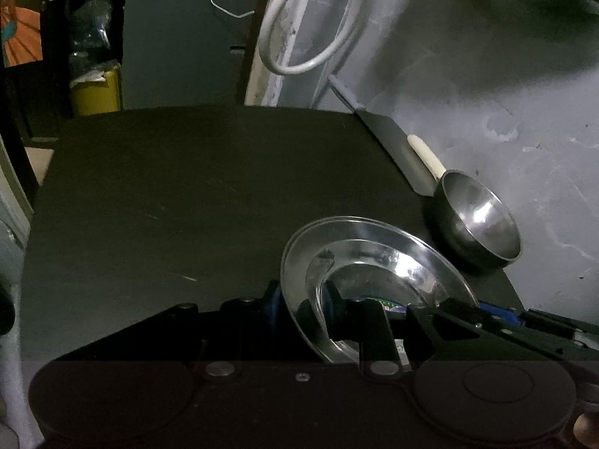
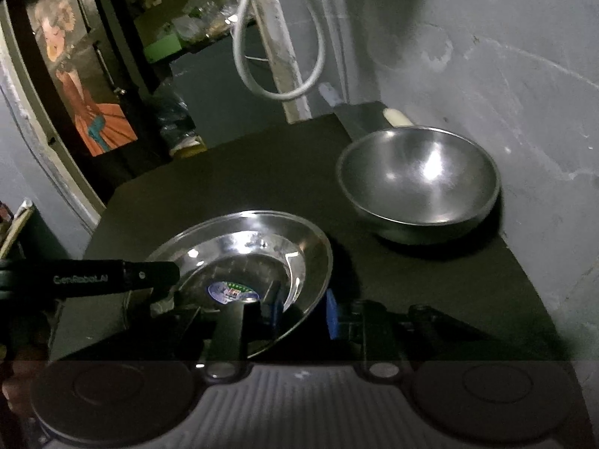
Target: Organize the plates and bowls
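Observation:
A shiny steel plate (image 1: 378, 258) (image 2: 239, 250) with a round sticker in its middle lies over the near part of the black table (image 1: 168, 205). My left gripper (image 1: 303, 305) has its blue pads clamped on the plate's left rim. My right gripper (image 2: 303, 310) is clamped on the opposite rim. Each gripper also shows in the other's view, the right gripper (image 1: 486, 314) at the plate's right and the left gripper (image 2: 164, 280) at its left. I cannot tell whether the plate touches the table. A steel bowl (image 1: 479, 220) (image 2: 419, 179) stands empty beyond the plate, by the wall.
A white handle (image 1: 426, 157) (image 2: 397, 116) sticks out behind the bowl, over a dark flat sheet. A grey wall (image 2: 524, 93) closes the right side. A white cable loop (image 1: 310, 37) hangs at the back. The table's left half is bare; clutter stands beyond its far-left edge.

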Motion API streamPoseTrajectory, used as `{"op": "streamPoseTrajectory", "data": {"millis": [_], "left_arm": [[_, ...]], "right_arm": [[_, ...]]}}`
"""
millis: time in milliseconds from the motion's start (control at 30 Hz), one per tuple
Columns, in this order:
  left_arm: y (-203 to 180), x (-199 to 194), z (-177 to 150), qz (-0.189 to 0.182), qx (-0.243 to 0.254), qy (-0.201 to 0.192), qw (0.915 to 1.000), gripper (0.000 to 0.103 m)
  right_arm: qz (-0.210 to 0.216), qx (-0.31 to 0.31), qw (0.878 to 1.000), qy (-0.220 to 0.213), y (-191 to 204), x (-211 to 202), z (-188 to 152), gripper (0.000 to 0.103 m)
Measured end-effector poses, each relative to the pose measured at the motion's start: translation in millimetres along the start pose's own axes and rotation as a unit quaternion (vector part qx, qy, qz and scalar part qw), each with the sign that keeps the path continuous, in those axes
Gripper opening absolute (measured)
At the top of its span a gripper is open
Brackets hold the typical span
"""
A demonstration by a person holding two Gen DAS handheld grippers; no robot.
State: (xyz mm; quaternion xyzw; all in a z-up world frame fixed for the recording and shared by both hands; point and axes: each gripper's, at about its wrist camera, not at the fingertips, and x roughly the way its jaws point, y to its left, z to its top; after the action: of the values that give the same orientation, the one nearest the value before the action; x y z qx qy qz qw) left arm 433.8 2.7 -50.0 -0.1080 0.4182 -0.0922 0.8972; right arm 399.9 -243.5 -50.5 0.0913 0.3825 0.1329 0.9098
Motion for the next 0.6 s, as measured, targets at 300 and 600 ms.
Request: {"op": "streamPoseTrajectory", "data": {"millis": [300, 600], "left_arm": [[18.5, -56.3, -6.7, -0.01, 0.022, -0.033, 0.9992, 0.025], [40.7, -111.5, -27.5, -0.02, 0.04, -0.043, 0.9981, 0.025]], "right_arm": [[0.014, -0.001, 0.999, -0.039, 38.5, -41.3, -10.1, 0.026], [0.019, -0.003, 0.999, -0.049, 81.5, -83.8, -35.3, 0.026]]}}
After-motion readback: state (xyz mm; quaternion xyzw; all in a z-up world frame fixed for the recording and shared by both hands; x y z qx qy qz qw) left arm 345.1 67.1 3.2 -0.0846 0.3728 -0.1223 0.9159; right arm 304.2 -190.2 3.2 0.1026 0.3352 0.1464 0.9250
